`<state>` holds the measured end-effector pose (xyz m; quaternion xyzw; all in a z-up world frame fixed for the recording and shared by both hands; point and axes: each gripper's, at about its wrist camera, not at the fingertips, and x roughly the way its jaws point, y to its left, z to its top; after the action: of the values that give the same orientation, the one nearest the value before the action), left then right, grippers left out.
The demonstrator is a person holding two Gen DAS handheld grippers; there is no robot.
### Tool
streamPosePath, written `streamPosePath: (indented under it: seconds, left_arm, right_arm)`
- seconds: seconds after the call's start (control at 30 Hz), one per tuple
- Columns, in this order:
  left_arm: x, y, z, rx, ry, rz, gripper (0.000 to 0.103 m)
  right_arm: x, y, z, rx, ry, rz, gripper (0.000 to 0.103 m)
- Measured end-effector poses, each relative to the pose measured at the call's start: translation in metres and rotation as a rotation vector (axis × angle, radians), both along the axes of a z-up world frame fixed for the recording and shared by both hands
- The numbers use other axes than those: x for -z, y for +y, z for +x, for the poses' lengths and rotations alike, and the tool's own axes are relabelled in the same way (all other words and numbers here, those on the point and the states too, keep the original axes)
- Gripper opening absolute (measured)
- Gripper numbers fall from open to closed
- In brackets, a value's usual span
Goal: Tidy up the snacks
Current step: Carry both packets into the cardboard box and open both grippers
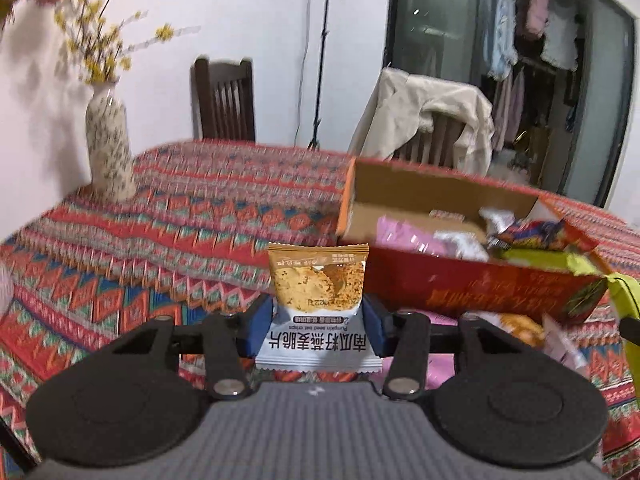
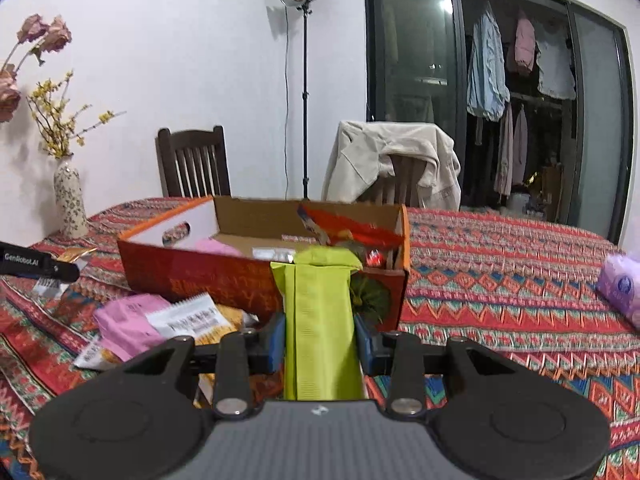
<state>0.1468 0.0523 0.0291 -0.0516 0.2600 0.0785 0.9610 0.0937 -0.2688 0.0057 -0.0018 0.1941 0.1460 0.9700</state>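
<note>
Snacks, mid-sort: left gripper clamped on oat-chip packet, box at its 2 o'clock; right gripper clamped on green packet, box at 12 o'clock. Loose packets lie at 9 o'clock. Next, probably: carry both over the rim, release inside

We are seeing open patterned tablecloth lying free to the left of the red box, up to the vase. Loose snack packets are crowding the cloth before the box's front wall. Right of the box, the cloth is lying bare up to a purple tissue pack.
</note>
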Motion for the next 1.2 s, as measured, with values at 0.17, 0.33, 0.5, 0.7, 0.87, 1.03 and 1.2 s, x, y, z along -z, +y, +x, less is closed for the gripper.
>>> streamPosePath:
  seconds: [0.17, 0.33, 0.5, 0.7, 0.87, 1.03, 1.2]
  left_arm:
    - [-0.024, -0.012, 0.005, 0.036, -0.079, 0.013, 0.049]
    - [-0.041, -0.026, 0.021, 0.069, -0.136, 0.031, 0.049]
    - [-0.055, -0.04, 0.043, 0.096, -0.186, 0.022, 0.05]
    - [-0.063, -0.05, 0.076, 0.091, -0.208, 0.023, 0.05]
    - [-0.055, -0.05, 0.103, 0.053, -0.201, 0.006, 0.05]
    - [-0.04, -0.049, 0.125, 0.026, -0.189, 0.006, 0.05]
    - [-0.019, -0.051, 0.138, 0.039, -0.173, 0.041, 0.05]
  right_arm:
    - [-0.021, 0.007, 0.008, -0.004, -0.049, -0.005, 0.035]
    - [-0.048, 0.018, 0.023, -0.01, -0.092, 0.006, 0.035]
    - [-0.07, 0.03, 0.048, 0.0, -0.121, 0.023, 0.035]
    - [-0.084, 0.048, 0.085, 0.022, -0.112, 0.044, 0.035]
    - [-0.079, 0.058, 0.115, 0.043, -0.091, 0.053, 0.035]
    - [-0.067, 0.06, 0.144, 0.074, -0.061, 0.072, 0.035]
    - [-0.048, 0.06, 0.156, 0.085, -0.068, 0.081, 0.035]
